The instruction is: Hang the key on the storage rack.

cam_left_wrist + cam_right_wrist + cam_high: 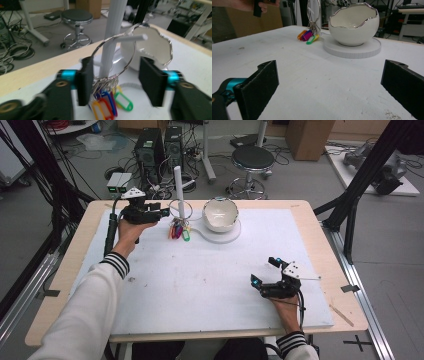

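A metal key ring with several coloured tags hangs from a side peg of a white upright post at the table's far middle. My left gripper sits just left of it, level with the ring. In the left gripper view, that gripper is open, with the ring and tags in the gap and neither pad touching. My right gripper rests on the white mat near the right front, open and empty.
A white egg-shaped bowl with a silver jagged rim stands on a round white base right of the post. The white mat covers most of the wooden table. A stool and computer towers stand beyond the far edge.
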Demonstrator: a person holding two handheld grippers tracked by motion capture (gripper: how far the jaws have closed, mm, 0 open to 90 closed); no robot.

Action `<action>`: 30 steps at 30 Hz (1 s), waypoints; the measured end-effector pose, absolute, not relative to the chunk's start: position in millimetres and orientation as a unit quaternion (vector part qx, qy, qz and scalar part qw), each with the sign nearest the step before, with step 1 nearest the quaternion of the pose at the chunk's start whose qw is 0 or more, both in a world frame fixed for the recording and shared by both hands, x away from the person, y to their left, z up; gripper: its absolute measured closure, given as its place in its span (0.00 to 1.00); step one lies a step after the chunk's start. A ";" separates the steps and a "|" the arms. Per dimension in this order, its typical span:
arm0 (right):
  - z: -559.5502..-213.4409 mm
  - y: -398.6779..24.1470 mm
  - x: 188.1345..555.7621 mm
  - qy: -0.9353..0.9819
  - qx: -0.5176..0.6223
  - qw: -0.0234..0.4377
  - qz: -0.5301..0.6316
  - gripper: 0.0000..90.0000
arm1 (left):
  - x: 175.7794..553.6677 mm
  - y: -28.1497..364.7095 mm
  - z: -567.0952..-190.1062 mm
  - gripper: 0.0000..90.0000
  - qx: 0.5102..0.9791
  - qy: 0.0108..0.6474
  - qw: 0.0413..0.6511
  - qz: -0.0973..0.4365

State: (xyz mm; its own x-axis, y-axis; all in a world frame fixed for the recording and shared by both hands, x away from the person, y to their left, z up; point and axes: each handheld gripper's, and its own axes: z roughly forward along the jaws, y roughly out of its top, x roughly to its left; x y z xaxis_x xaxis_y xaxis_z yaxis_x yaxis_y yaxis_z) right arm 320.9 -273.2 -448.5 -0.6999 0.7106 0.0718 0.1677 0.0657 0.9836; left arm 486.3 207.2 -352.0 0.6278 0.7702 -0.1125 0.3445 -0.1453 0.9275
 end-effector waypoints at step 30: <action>-449.1 -275.7 319.7 0.685 0.323 0.222 0.614 0.01 | 304.2 283.7 -425.0 0.02 0.697 0.313 0.589 0.262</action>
